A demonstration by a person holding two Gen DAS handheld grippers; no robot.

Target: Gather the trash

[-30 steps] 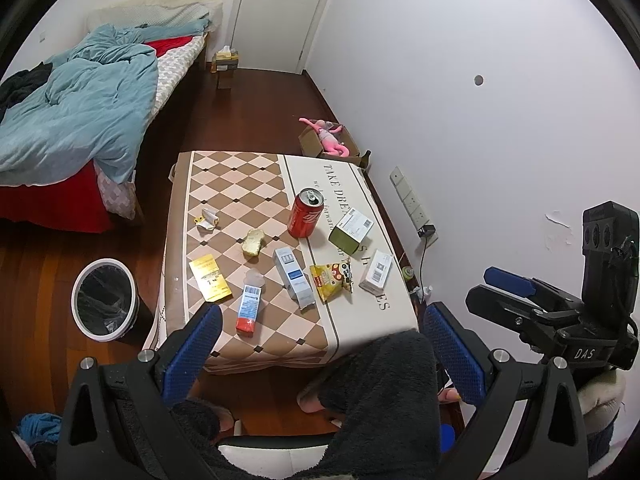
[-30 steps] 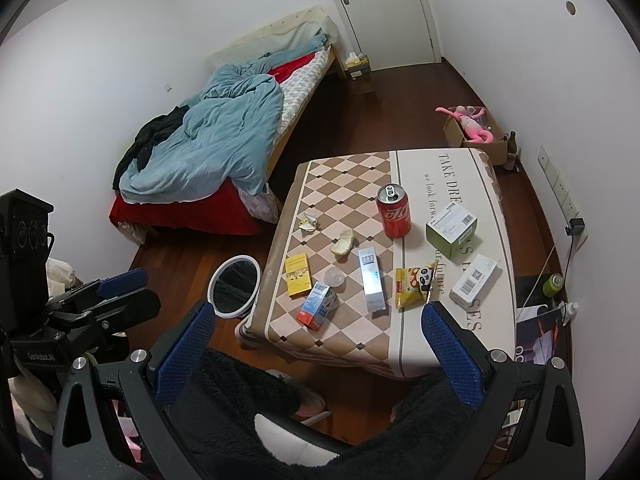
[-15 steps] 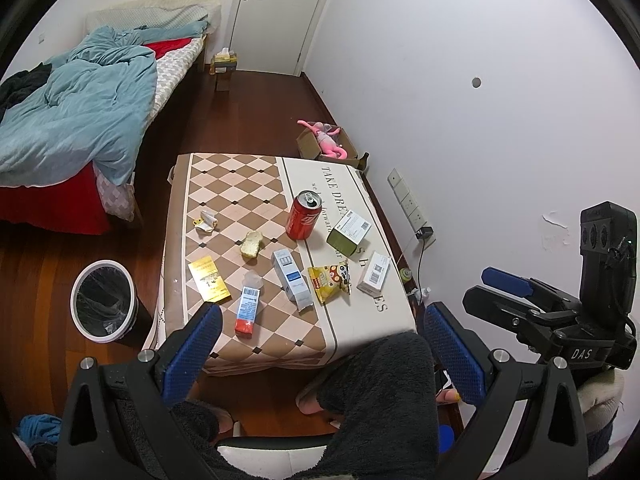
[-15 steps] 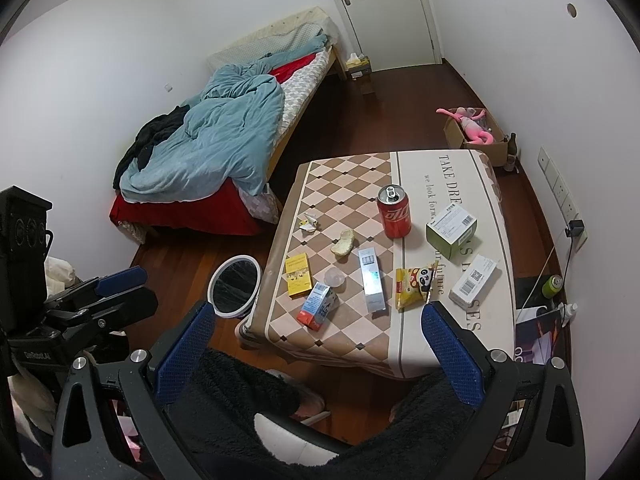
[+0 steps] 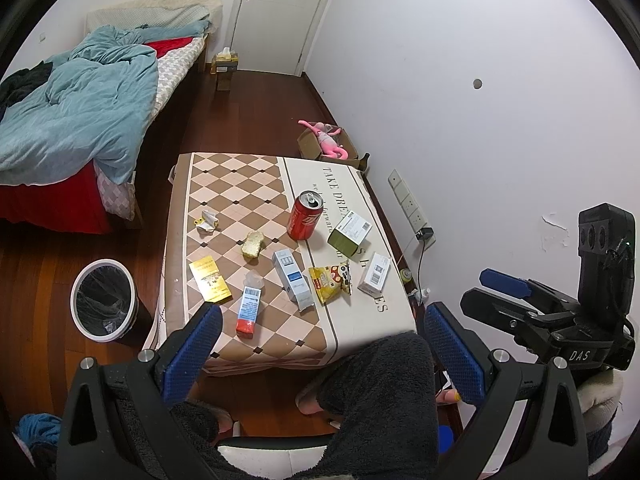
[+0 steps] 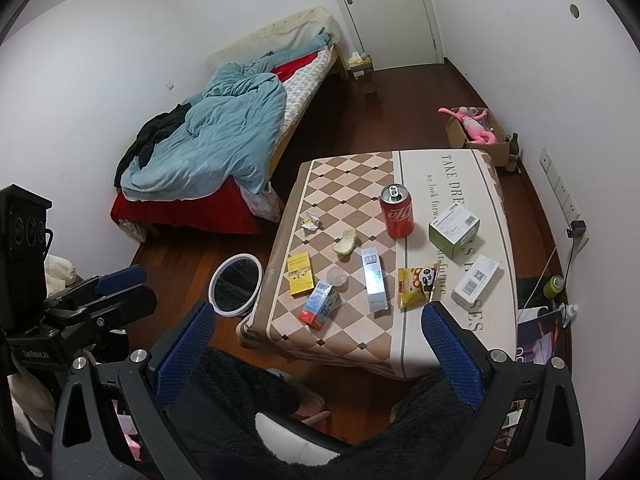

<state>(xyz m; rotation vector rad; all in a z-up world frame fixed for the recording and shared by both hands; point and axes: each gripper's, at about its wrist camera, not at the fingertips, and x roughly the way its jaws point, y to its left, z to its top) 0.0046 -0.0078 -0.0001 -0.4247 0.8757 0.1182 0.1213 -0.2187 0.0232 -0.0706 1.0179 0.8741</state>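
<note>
Both tongs (image 5: 320, 344) (image 6: 316, 344) gape, table (image 5: 360, 316) edge hidden.

A can (image 5: 305, 216) stands on the table (image 5: 224, 176) behind scattered boxes; the bin (image 5: 102, 300) sits left of it.

Far half of table (image 5: 224, 176) bare; near half crowded w/ litter – red can (image 5: 305, 216) stands tallest.

Red can (image 5: 305, 216) upright, tab open, mid-table (image 5: 224, 176). Green box (image 5: 349, 234) beside it. White box (image 5: 374, 273), yellow snack bag (image 5: 330, 281), long white-blue box (image 5: 293, 279), blue-red carton (image 5: 249, 310), yellow packet (image 5: 209, 278) lying flat. Crumpled wrapper (image 5: 205, 221) far left. Bin (image 5: 103, 300) on floor, black-lined.
</note>
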